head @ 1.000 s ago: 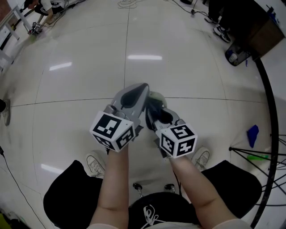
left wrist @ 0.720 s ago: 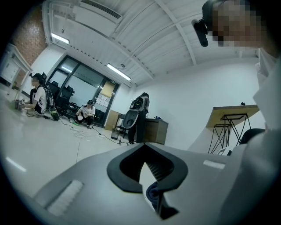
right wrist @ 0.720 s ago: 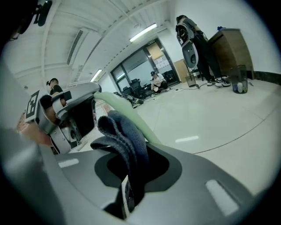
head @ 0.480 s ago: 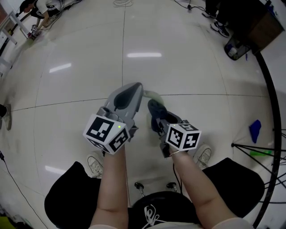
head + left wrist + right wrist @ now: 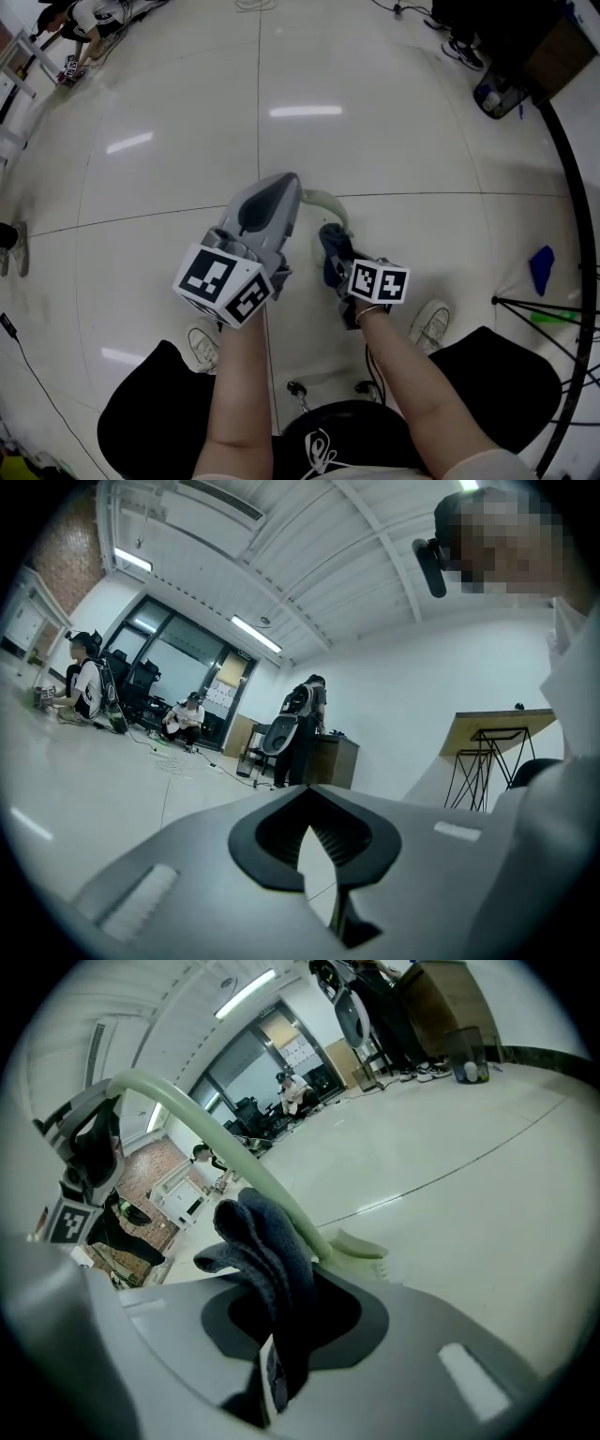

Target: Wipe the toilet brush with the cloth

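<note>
Cloth (image 5: 267,1260) in right gripper (image 5: 270,1368), beside toilet brush (image 5: 225,1157)

— What's the right gripper view giving you?

— My right gripper (image 5: 279,1340) has its jaws clamped on a dark blue-grey cloth (image 5: 265,1241), and the folds stand up past the tips.

— And the brush?

— I see the pale green toilet brush (image 5: 251,1177) right against the cloth, with its head low beside the jaws. Its handle arcs up and left to my left gripper (image 5: 89,1152). Beyond it I see a glossy white floor (image 5: 469,1176).
</note>
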{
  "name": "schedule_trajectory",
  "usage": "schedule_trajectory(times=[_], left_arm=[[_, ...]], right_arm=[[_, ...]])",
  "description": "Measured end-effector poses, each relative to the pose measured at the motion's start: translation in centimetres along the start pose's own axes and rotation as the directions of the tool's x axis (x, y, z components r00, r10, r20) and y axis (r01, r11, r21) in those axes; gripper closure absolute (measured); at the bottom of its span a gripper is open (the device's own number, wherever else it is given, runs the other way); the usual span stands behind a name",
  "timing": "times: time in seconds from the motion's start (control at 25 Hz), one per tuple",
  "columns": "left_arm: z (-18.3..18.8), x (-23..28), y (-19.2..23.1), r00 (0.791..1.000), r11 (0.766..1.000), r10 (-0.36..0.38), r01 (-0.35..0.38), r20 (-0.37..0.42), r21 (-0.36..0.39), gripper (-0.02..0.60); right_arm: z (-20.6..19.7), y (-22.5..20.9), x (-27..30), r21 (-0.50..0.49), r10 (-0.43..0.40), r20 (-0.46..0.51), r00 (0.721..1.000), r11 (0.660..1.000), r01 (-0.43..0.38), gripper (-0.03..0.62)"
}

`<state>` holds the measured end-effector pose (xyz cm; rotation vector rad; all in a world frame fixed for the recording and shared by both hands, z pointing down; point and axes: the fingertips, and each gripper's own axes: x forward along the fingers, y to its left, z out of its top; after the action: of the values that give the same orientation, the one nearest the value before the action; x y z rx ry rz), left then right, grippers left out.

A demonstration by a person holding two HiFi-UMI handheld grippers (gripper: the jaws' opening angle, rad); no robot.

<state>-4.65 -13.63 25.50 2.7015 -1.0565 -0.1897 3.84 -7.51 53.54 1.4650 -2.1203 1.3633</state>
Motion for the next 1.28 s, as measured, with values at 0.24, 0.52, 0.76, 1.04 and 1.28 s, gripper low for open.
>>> schedule_trajectory(times=[0.24,0.52,0.76,1.04,1.28], left_arm=[[0.1,0.0,0.1,1.0,1.0,0.0,0.0,0.006,-0.021,0.575],[0.1,-0.2,-0.3,0.999,1.0,0.019,-0.019,-0.03,0.001,0.575],[7.4,-1.8,-1.0,0.994,0.996,0.06,-0.065,0.087,0.059,0.575],[8.9,-5.7,-2.9,0.98,0.989,0.141,-0.146,0.138,0.027,0.575],[5.3,-7.0,-4.5,0.975,0.974,0.206,-0.213,0.082,0.083,0.575]], right_arm=[[-0.8,-0.4,-0.4,-0.023,0.03,0.003,1.0,0.999,-0.029,0.53],[6.1,9.8,-9.1,-0.461,0.282,0.245,0.928,0.876,-0.145,0.531],[18.7,15.5,-20.8,-0.603,0.395,0.519,0.758,0.798,-0.004,0.531],[23.9,13.6,-27.7,-0.592,0.294,0.647,0.703,0.776,0.22,0.531],[20.6,7.8,-25.7,-0.417,0.157,0.631,0.76,0.895,0.161,0.531]])
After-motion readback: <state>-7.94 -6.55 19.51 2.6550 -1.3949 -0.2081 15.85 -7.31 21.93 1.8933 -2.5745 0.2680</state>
